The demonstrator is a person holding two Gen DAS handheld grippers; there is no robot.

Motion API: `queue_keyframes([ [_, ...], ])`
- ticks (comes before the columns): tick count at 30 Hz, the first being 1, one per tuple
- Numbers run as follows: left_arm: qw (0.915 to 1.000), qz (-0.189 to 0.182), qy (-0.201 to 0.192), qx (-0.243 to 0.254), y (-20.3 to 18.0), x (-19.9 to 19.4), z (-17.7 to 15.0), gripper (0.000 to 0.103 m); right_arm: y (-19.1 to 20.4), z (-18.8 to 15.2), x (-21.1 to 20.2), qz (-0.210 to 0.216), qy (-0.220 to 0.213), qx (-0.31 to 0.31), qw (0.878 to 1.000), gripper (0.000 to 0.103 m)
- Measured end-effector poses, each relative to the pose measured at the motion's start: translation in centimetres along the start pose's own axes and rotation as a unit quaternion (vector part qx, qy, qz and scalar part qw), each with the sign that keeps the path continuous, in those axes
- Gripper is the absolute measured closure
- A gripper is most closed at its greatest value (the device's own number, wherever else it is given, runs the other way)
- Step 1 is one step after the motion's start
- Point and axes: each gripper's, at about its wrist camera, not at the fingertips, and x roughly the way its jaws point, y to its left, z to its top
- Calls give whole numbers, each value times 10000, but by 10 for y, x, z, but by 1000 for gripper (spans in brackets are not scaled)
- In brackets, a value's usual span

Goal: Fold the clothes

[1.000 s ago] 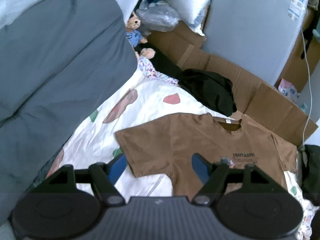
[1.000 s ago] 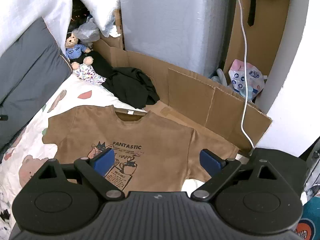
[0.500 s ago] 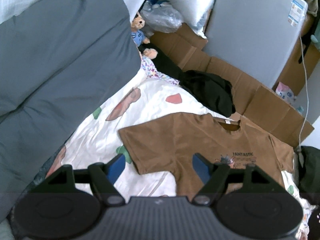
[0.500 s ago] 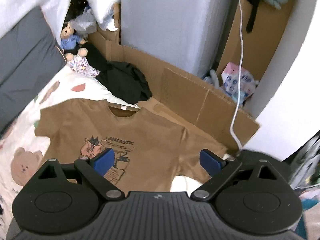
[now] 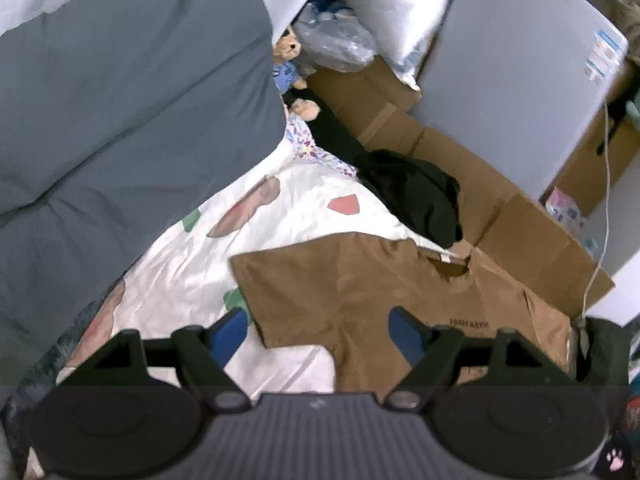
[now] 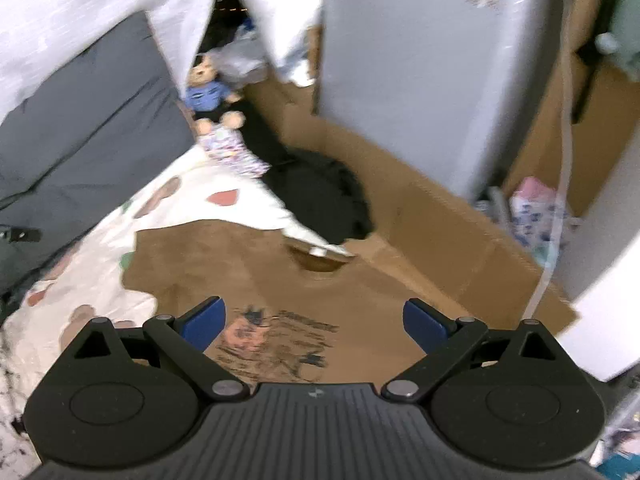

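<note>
A brown T-shirt (image 5: pixel 360 280) with a dark print lies spread flat, front up, on a white bedsheet (image 5: pixel 192 276) with coloured shapes. My left gripper (image 5: pixel 318 328) hovers above the shirt's left sleeve, its blue pads wide apart and still opening, with nothing between them. In the right wrist view the same T-shirt (image 6: pixel 256 280) fills the middle, its collar toward the cardboard. My right gripper (image 6: pixel 314 320) hangs open over the chest print, touching nothing. That view is blurred by motion.
A grey quilt (image 5: pixel 120 100) rises at the left. A black garment (image 5: pixel 416 196) lies beyond the collar against cardboard panels (image 5: pixel 500 216). A teddy bear (image 5: pixel 288 64) sits at the back, a grey appliance (image 5: pixel 520 80) with a white cable (image 5: pixel 604 184) behind.
My right gripper has swung left across the shirt, from above its right sleeve to above the print. The left gripper's pads have spread a little wider; that hand has stayed nearly still.
</note>
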Motion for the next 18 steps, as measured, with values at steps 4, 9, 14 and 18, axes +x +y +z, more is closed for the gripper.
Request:
queue_keyframes([
  [4, 9998, 26, -50, 180, -20, 27, 11, 23, -7, 8, 46, 290, 77, 31, 9995, 5],
  [9, 9996, -23, -210, 168, -43, 83, 22, 24, -31, 13, 109, 544, -108, 150, 9984, 5],
  [14, 9998, -2, -172, -97, -62, 145, 32, 25, -54, 28, 188, 909, -203, -329, 9951, 6],
  [18, 9995, 143, -23, -294, -71, 188, 44, 26, -67, 37, 226, 1006, -501, -493, 9924, 7],
])
